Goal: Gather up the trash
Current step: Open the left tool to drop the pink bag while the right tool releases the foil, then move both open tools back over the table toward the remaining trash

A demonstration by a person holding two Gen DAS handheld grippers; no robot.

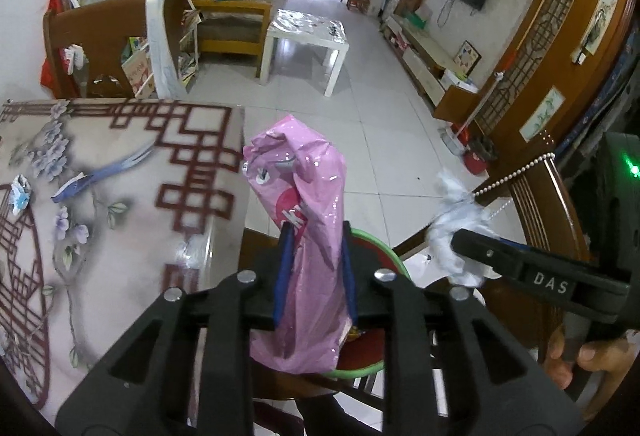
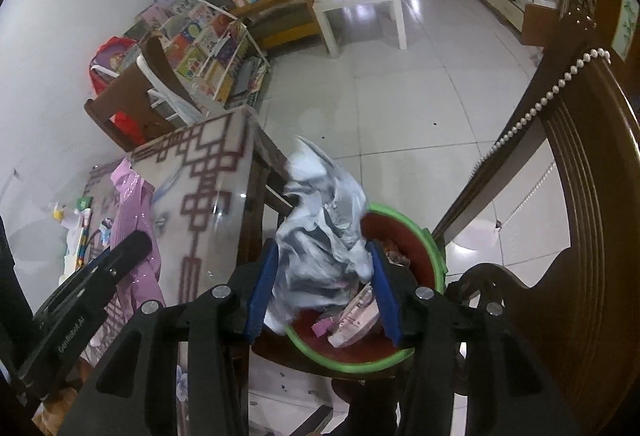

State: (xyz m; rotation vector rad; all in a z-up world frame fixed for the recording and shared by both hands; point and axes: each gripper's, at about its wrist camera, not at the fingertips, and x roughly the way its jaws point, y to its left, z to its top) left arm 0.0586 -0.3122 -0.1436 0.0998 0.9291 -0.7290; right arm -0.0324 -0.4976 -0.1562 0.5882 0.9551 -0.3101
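A crumpled pink plastic bag stands up between the blue pads of my left gripper, which is shut on it beside the table's corner. Below it shows the green rim of a red bin. My right gripper is shut on a wad of white crumpled paper just above the bin. Several wrappers lie inside the bin. In the left wrist view the right gripper comes in from the right with the white wad.
The patterned glass-topped table fills the left side, with a small wrapper and more scraps on it. A dark wooden chair with a bead string rises on the right. A white side table stands on the tiled floor beyond.
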